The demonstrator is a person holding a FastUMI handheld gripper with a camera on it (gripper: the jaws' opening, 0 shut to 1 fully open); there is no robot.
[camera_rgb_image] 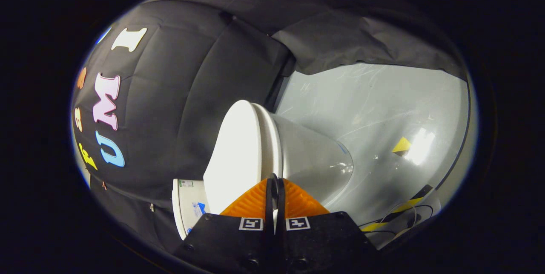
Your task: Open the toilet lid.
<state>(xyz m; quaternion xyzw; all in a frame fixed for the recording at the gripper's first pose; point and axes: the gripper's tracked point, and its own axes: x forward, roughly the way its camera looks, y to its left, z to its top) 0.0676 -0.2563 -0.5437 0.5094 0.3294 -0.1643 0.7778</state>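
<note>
Starting at the left, we see the booth wall of black cloth (pixel 179 108), which runs behind the toilet. Below it, near the left finger, we note the white cistern (pixel 187 206) carrying small labels. Next comes the toilet lid (pixel 236 154), a white oval that lies closed against the seat rim (pixel 272 146); in this rolled view its flat face is turned toward the booth wall. The lid sits just ahead of the hand-held gripper (pixel 275 180), slightly left of the fingertips. The fingers are drawn together to a narrow slit with nothing between them, and we cannot tell whether their tips touch the toilet. To the right, the white bowl (pixel 315 159) tapers toward the glossy grey floor (pixel 383 112), where a yellow marker (pixel 402 145), striped tape (pixel 404 208) and thin cables (pixel 408 218) lie.
</note>
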